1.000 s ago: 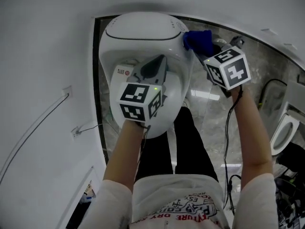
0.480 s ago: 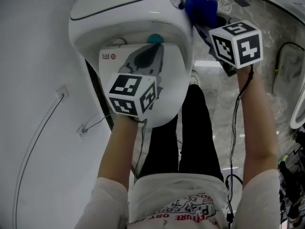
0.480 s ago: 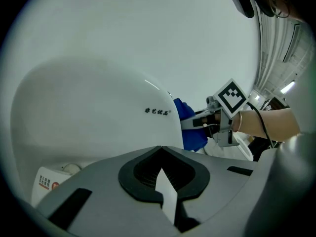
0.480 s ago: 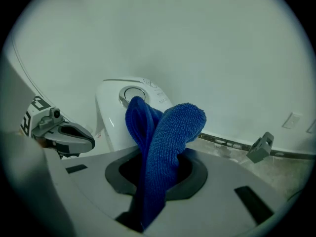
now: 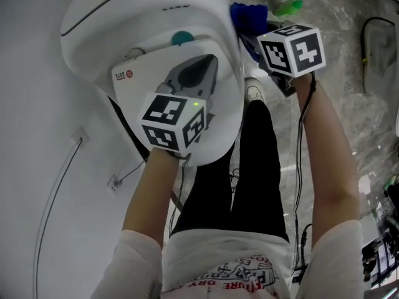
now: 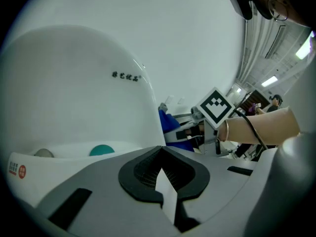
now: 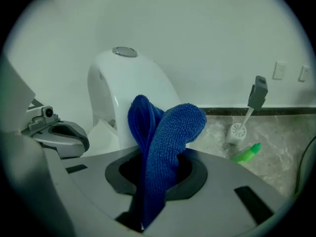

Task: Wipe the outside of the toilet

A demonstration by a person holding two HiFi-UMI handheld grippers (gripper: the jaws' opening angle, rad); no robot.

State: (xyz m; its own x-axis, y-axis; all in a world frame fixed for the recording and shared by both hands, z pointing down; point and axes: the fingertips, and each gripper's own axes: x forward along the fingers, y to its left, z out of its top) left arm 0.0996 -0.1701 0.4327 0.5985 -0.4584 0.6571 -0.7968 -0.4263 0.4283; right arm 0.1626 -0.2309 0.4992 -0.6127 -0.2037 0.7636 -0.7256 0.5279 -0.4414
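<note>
The white toilet (image 5: 131,23) fills the upper left of the head view. My left gripper (image 5: 206,64) hovers over its closed lid, jaws shut with nothing between them; in the left gripper view it (image 6: 160,152) faces the tank (image 6: 74,98). A blue cloth (image 5: 248,16) is bunched against the toilet's right flank, with my right gripper (image 5: 265,35) shut on it. In the right gripper view the cloth (image 7: 165,147) rises folded out of the jaws of the right gripper (image 7: 153,162), just in front of the tank's side (image 7: 123,93). A teal round piece (image 5: 182,38) sits behind the lid.
A toilet brush in its holder (image 7: 244,120) and a green bottle (image 7: 246,153) stand on the marble floor by the back wall, right of the toilet. A white wall with a cable and a socket (image 5: 113,182) runs along the left. The person's black-trousered legs (image 5: 249,167) stand below the bowl.
The head view has swung, so the toilet now sits higher and further left. The right gripper with the cloth has stayed against the toilet's right side. The left gripper still hangs over the lid.
</note>
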